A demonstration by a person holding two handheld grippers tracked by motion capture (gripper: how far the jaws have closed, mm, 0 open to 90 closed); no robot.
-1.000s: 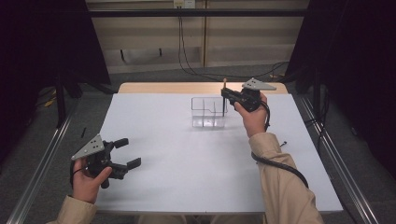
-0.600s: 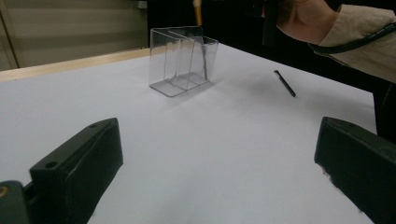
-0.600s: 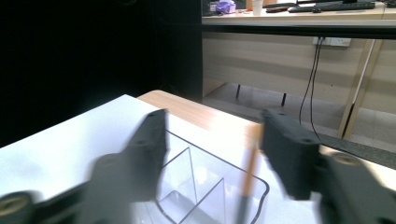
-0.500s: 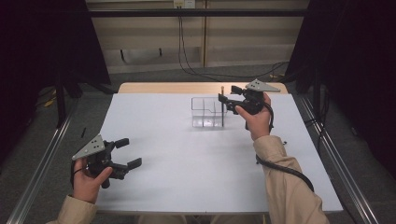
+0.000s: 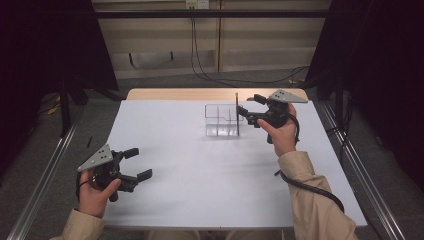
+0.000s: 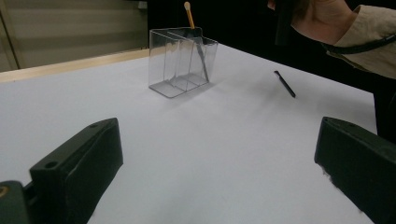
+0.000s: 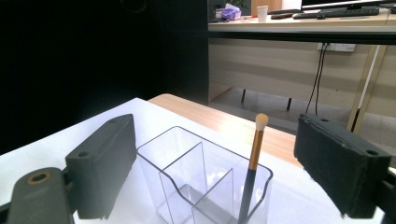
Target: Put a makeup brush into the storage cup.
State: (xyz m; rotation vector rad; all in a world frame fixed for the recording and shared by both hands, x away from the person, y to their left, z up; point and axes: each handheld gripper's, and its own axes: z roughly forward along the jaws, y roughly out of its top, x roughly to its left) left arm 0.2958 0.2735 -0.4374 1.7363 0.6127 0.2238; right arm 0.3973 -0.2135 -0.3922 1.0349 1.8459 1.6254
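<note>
High view is showing the right gripper [image 5: 248,105] hovering beside the organizer [image 5: 222,120], jaws wide, the brush [image 7: 252,168] standing in its end compartment; the left gripper [image 5: 138,163] is waiting near the table [image 5: 210,190] edge, jaws wide.

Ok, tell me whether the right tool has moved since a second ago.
Yes. The right tool has backed off rightward from the clear organizer, now open, with the brush left standing inside it.
</note>
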